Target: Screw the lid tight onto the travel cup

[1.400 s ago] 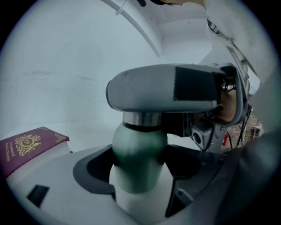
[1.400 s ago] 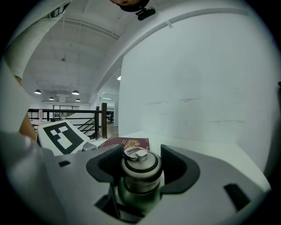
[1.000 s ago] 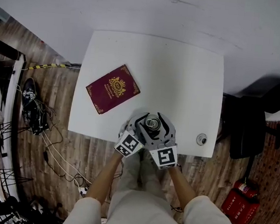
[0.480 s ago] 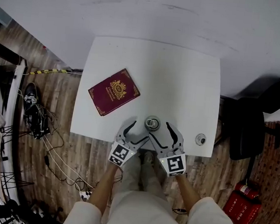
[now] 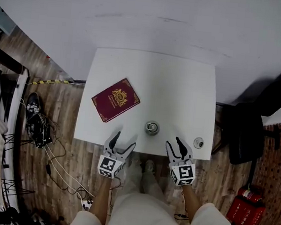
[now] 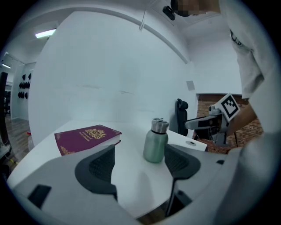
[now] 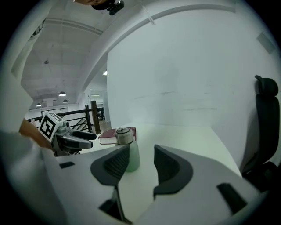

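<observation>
As the left gripper (image 5: 124,140) gaped empty and the jaws of the right gripper (image 5: 175,143) had just been narrowing on nothing, the lidded travel cup (image 5: 152,128) stood upright near the table (image 5: 182,89) edge, untouched: seemingly rigid, slick, best clasped mid-body.

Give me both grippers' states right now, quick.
Left gripper: open, empty; the cup stands untouched beyond its fingers.
Right gripper: open, empty; its fingers have just been closing, nothing between them.
</observation>
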Tool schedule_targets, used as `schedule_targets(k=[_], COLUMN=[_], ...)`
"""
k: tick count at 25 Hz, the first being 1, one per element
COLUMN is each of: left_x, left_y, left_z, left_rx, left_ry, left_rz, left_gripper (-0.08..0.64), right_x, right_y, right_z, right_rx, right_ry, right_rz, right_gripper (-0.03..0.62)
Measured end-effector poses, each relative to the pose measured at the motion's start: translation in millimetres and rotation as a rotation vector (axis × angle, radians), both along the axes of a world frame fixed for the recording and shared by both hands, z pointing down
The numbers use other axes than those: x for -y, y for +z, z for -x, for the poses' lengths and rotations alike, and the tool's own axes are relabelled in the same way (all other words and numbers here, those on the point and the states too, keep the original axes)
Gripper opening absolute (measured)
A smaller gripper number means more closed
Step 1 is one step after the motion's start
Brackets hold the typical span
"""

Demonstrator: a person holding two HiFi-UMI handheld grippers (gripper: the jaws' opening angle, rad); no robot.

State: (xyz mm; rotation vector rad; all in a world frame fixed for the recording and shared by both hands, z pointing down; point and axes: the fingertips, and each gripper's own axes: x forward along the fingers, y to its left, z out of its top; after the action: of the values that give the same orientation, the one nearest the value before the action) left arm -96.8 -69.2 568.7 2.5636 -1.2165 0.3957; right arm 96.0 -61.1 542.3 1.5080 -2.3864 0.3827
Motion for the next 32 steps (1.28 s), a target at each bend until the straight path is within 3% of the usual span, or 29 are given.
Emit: schedule_targets(k=[4, 7, 15, 21, 32], left_x=[-9, -16, -15, -9, 17], left_y=[-15, -28, -65, -83, -133], left_z=[9, 15, 34, 39, 38], left_rx=[-0.007, -0.034, -0.01, -0.003, 0.02], left_ry=[-0.037, -0.05, -0.096, -0.096, -0.081], left_rz=[-0.001, -0.001, -0.037, -0.031, -0.12], left_gripper=[0.342, 0.204, 0.018, 0.008, 0.008], right_x=[-9, -14, -13, -6, 10], right_y=[-5, -13, -42, -73, -129], right_z=[-16, -24, -38, -38, -42], right_rx=[-0.019, -0.022, -0.016, -0.011, -0.014], right_ry=[0.043, 0.077, 0.122, 0.121, 0.128], right_rz=[0.01, 0.008, -0.026, -0.067, -0.171], right_gripper=[0.105, 0.039, 0.0, 0.0, 0.0])
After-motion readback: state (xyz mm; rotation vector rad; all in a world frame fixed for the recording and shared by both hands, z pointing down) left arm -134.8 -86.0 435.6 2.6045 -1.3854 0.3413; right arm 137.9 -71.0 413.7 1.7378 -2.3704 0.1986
